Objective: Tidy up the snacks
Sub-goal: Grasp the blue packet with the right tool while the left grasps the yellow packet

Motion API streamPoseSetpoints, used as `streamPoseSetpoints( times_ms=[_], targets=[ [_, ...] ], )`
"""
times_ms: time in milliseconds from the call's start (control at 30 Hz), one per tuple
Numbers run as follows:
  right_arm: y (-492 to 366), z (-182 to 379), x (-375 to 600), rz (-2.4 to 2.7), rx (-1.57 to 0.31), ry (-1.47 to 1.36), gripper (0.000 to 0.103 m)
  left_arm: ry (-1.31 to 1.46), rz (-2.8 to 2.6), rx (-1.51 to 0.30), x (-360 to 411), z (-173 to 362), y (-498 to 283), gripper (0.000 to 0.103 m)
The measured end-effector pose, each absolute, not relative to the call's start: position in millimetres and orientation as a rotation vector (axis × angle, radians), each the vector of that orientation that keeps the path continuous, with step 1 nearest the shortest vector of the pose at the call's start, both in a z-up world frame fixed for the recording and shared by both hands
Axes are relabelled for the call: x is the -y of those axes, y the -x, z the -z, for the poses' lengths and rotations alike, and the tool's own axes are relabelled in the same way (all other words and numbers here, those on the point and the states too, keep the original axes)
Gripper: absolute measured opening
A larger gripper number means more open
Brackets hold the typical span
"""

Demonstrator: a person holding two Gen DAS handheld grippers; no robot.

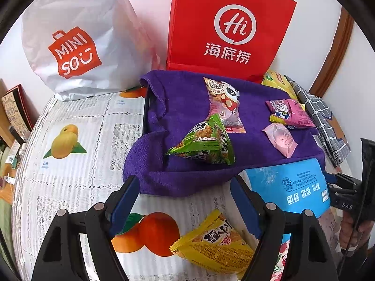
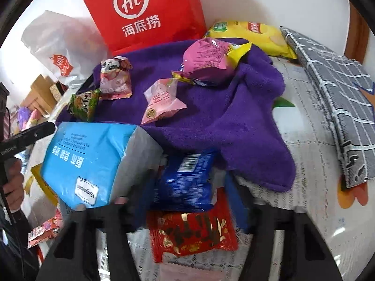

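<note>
Two grippers over the table: the right gripper [image 2: 185,201] is clamped on a blue snack packet [image 2: 185,180], just above a red packet [image 2: 192,236] on the lace tablecloth [image 2: 302,154]. The left gripper [image 1: 185,201] hangs with jaws spread and empty, a yellow packet [image 1: 211,243] lying between them on the cloth. Beside it, a light-blue tissue pack [image 1: 290,185]. Further back, a purple towel [image 1: 185,107] carries a green snack [image 1: 204,142] and pink ones [image 1: 281,139]. Behind stands a red bag [image 1: 229,28].
</note>
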State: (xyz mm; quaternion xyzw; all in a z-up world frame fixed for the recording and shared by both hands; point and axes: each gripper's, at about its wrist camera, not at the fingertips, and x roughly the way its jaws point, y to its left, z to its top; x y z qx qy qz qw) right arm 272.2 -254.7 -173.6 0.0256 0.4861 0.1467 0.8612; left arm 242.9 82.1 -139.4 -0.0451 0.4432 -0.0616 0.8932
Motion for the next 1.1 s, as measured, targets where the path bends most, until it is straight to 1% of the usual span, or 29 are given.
streamPoseSetpoints(
  times_ms=[33,133,400,500,567,600,700,767,800,900,1100],
  targets=[
    [-272,173,254,-0.325,-1.025,-0.060,0.043,0.097,0.135,-0.919,-82,139,-242,0.078],
    [-262,169,250,-0.281,-1.002,0.006,0.042,0.097,0.143,-0.914,-80,138,-240,0.078],
    [-222,162,268,-0.261,-1.041,0.035,0.043,0.118,0.155,-0.896,-83,132,-235,0.078],
    [-213,164,273,-0.230,-1.045,0.052,0.045,0.117,0.160,-0.893,-82,131,-233,0.078],
    [-212,165,273,-0.205,-1.038,0.078,0.055,0.113,0.162,-0.894,-81,131,-233,0.078],
    [-212,165,273,-0.192,-1.031,0.093,0.057,0.111,0.160,-0.895,-81,132,-233,0.078],
    [-216,170,267,-0.164,-1.026,0.138,0.059,0.115,0.159,-0.901,-82,133,-234,0.078],
    [-220,177,264,-0.164,-1.052,0.143,0.057,0.131,0.170,-0.906,-84,133,-235,0.078],
    [-220,176,265,-0.159,-1.035,0.129,0.053,0.140,0.176,-0.909,-84,133,-235,0.078],
    [-218,171,269,-0.134,-1.004,0.102,0.048,0.139,0.179,-0.904,-84,131,-233,0.078],
    [-196,151,274,-0.106,-0.929,0.047,0.048,0.129,0.225,-0.891,-81,125,-223,0.078]
  ],
)
